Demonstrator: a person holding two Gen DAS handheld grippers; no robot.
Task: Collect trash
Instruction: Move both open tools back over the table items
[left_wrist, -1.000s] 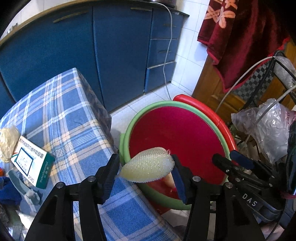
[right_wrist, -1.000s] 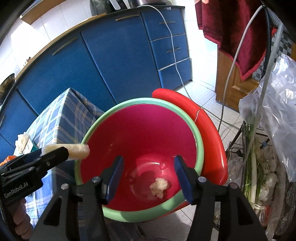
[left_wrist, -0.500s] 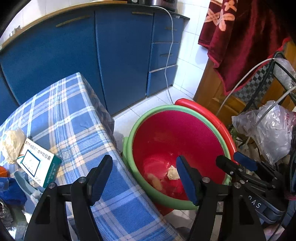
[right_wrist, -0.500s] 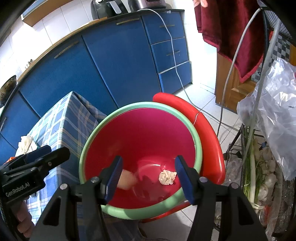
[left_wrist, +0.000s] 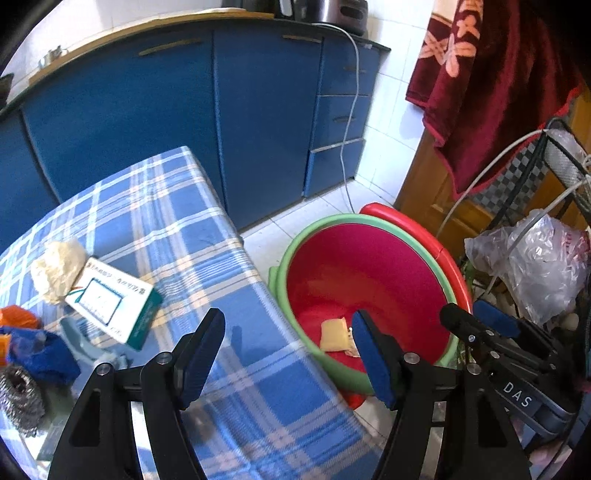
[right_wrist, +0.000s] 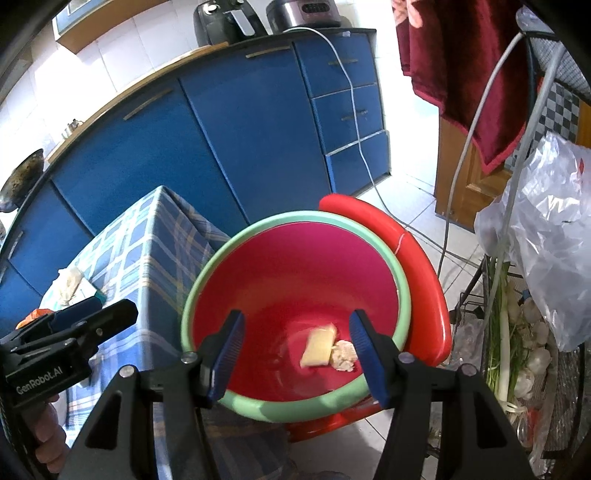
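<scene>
A red basin with a green rim (left_wrist: 347, 220) (right_wrist: 280, 220) stands on the floor beside the table. Inside it lie a yellow sponge (left_wrist: 333, 334) (right_wrist: 317, 349) and a crumpled paper wad (right_wrist: 343, 360), side by side. My left gripper (left_wrist: 287, 317) hangs open and empty above the table's corner and the basin's near rim. My right gripper (right_wrist: 297, 315) is open over the basin with nothing between its fingers. Each gripper shows in the other's view: the right gripper (left_wrist: 476, 325) to the right, the left gripper (right_wrist: 92, 317) to the left.
On the blue plaid tablecloth (left_wrist: 166, 229) lie a white and green box (left_wrist: 114, 306), a crumpled tissue (left_wrist: 57, 269), a blue cloth (left_wrist: 37, 350), a steel scourer (left_wrist: 18, 398) and an orange item (left_wrist: 16, 317). A wire rack with plastic bags (right_wrist: 546, 258) and spring onions (right_wrist: 502, 332) stands right.
My left gripper let go of the yellow sponge, which fell into the basin and came to rest by the paper wad. Both grippers have risen a little.
</scene>
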